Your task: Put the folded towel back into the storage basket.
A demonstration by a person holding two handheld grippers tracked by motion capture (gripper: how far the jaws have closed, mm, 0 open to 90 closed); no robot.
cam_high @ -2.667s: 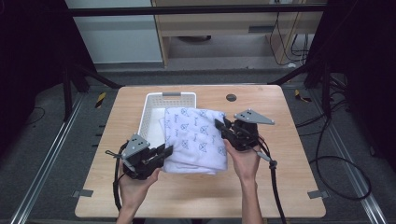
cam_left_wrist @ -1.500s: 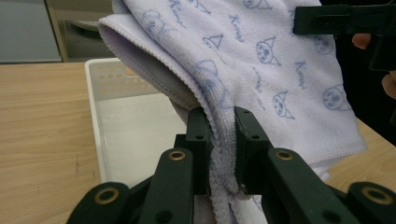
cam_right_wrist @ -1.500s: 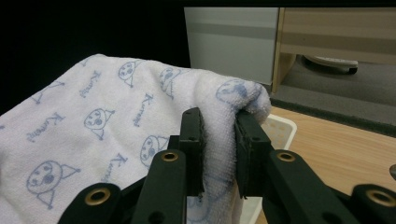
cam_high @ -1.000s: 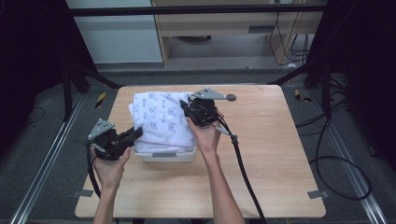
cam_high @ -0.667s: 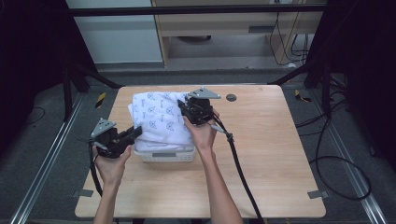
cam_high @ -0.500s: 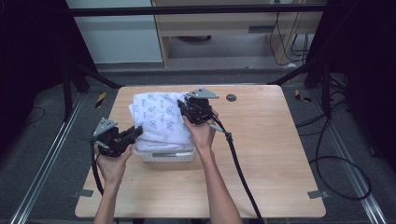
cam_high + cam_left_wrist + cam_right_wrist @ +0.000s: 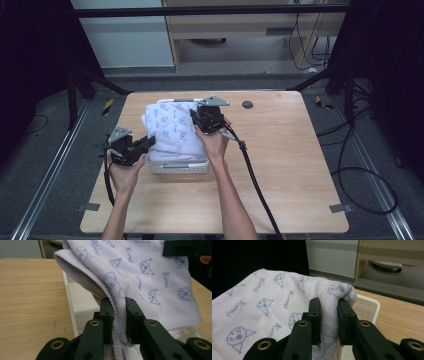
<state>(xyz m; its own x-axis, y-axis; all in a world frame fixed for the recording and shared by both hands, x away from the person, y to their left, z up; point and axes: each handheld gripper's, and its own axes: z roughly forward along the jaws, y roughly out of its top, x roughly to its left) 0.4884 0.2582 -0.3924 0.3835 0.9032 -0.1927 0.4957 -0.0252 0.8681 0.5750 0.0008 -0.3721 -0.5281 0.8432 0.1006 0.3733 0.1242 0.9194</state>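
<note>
This is a lab or test room set up for recording, not a home. A bare wooden table (image 7: 300, 165) stands alone on grey carpet (image 7: 45, 160), with metal rails (image 7: 45, 185) on the floor at 9 and 3 o'clock. Black curtains (image 7: 30, 45) hang at 10 and 2 o'clock, and a dark bar (image 7: 210, 10) crosses at 12. Loose cables (image 7: 365, 175) coil on the floor at 3 o'clock. Tape marks (image 7: 338, 208) sit at the table's near corners. A plain wooden bench (image 7: 240, 25) stands at 12 o'clock.
</note>
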